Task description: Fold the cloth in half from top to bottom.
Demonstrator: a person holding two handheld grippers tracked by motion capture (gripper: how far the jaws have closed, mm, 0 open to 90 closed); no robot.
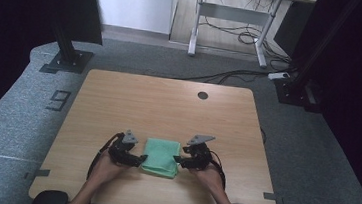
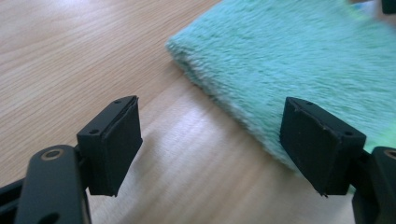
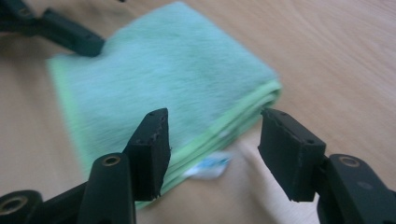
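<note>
A folded green towel (image 1: 161,156) lies flat on the wooden table (image 1: 168,106) near its front edge. My left gripper (image 1: 136,159) sits at the towel's left side, my right gripper (image 1: 179,159) at its right side. In the left gripper view the jaws of the left gripper (image 2: 210,140) stand wide apart just above the wood, one of them over the edge of the towel (image 2: 299,60). In the right gripper view the right gripper (image 3: 215,149) is open around the layered edge of the towel (image 3: 163,79), where a small white and blue label (image 3: 210,165) sticks out. Its pads do not press the cloth.
A round cable hole (image 1: 202,95) is in the table's far side. Beyond the table are grey carpet, black stand bases (image 1: 67,61) at left and right, and a desk frame with cables (image 1: 231,31).
</note>
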